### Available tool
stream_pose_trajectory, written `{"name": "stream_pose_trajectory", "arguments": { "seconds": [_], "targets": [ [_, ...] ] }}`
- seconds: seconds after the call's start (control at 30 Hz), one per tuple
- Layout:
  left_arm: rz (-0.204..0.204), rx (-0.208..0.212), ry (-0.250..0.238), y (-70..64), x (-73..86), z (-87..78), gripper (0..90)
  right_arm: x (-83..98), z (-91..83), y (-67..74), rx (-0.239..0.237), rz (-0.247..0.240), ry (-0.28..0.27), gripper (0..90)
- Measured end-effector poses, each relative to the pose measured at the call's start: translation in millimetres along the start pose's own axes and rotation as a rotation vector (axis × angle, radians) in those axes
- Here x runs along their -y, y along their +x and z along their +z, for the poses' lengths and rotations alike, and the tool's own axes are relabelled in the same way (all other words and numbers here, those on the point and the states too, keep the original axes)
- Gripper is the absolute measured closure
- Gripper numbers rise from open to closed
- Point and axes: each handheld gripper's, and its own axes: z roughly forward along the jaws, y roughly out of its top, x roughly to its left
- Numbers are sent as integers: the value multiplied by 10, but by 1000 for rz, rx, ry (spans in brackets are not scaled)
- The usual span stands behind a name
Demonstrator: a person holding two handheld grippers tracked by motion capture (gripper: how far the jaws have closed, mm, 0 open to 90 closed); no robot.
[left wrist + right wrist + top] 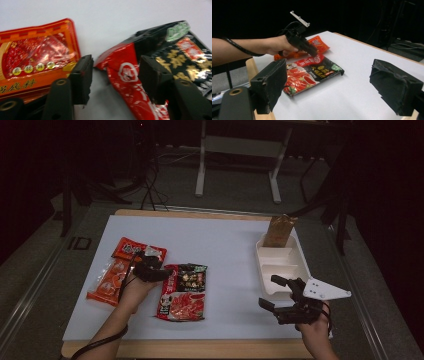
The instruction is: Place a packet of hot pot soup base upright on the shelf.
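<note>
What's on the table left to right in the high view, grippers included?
Orange sauce packet → left gripper → red-and-black sauce packet → right gripper. White tray and brown pouch overlap the right gripper's span.

Off-task items on white table top (225, 245)

Orange-red sauce packet (122, 270) lies flat nr left edge, long side running front-to-back. White tray (280, 265) sits on right side, two compartments, far one holding a brown paper pouch (278, 231) stood upright vs. far wall. Beyond table: grey floor, white frame legs (240, 165), black cables (150, 185) trailing at back left.
</note>
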Motion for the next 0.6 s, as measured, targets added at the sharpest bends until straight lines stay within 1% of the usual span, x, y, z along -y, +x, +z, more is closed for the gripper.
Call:
{"name": "stream_pose_trajectory", "arguments": {
  "seconds": [0.03,0.1,0.13,0.2,0.27,0.3,0.33,0.4,0.47,0.57,0.6],
  "targets": [
    [-7,-5,6,9,-2,10,485,2,1,0,0,3,2,141],
    [-16,13,13,22,-1,26,493,7,0,-4,2,2,4,141],
    [-18,10,12,23,1,31,493,12,-2,-9,2,6,6,141],
    [-27,18,16,31,5,56,493,15,-4,-16,2,9,6,141],
    [-14,25,30,29,8,89,492,16,-4,-22,0,16,7,141],
    [-14,25,30,29,8,89,492,16,-4,-22,0,16,7,141],
    [-15,9,33,27,6,118,492,16,-4,-23,-1,18,7,141],
    [-12,-7,46,32,6,146,492,17,2,-18,-2,17,11,141],
    [-19,-1,53,33,17,175,495,21,5,-20,-4,18,13,141],
    [-14,-3,61,24,13,199,516,27,3,-28,-2,18,14,141],
    [-4,-3,66,17,7,206,521,28,3,-32,-1,21,15,141]
  ]
}}
